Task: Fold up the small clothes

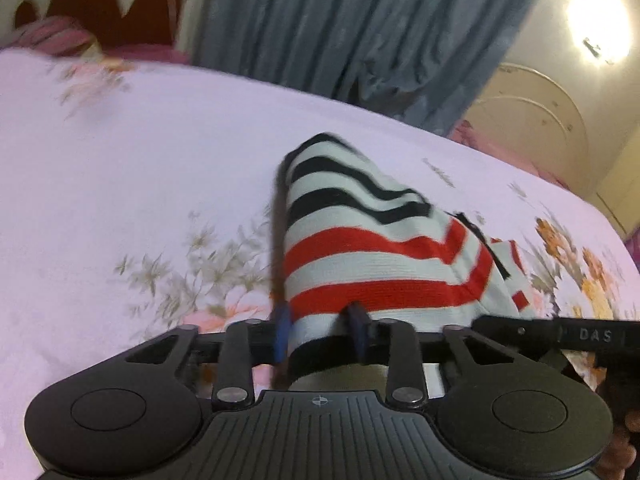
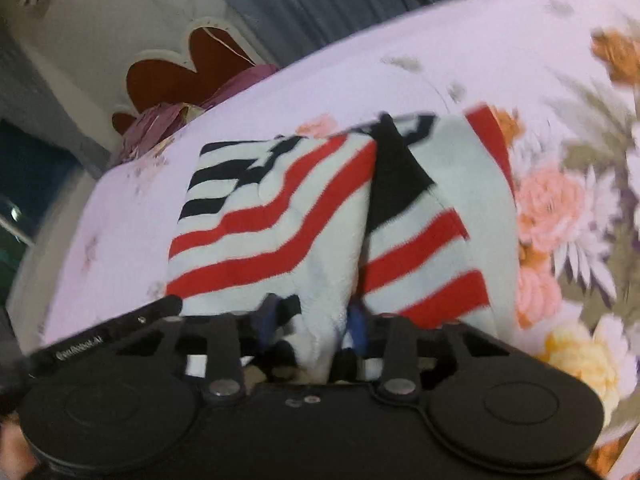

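Observation:
A small knit garment [image 1: 380, 248] with black, red and white stripes lies bunched on the floral bed sheet [image 1: 140, 160]. Its near hem rises into my left gripper [image 1: 320, 330], whose blue-padded fingers [image 1: 282, 332] are shut on a fold of it. In the right wrist view the same garment [image 2: 272, 220] spreads in two lobes with a black patch between them. My right gripper [image 2: 312, 322] is shut on the white bunched edge, with cloth pressed between its fingers [image 2: 356, 324]. Both grippers stand close together at the garment's near side.
The pale pink sheet [image 2: 400, 60] covers the bed on all sides of the garment. Pink pillows [image 1: 52, 36] and a red scalloped headboard [image 1: 112, 12] lie at the far end. A grey-blue curtain [image 1: 360, 20] hangs behind, with a cream wardrobe door [image 1: 540, 120] at the right.

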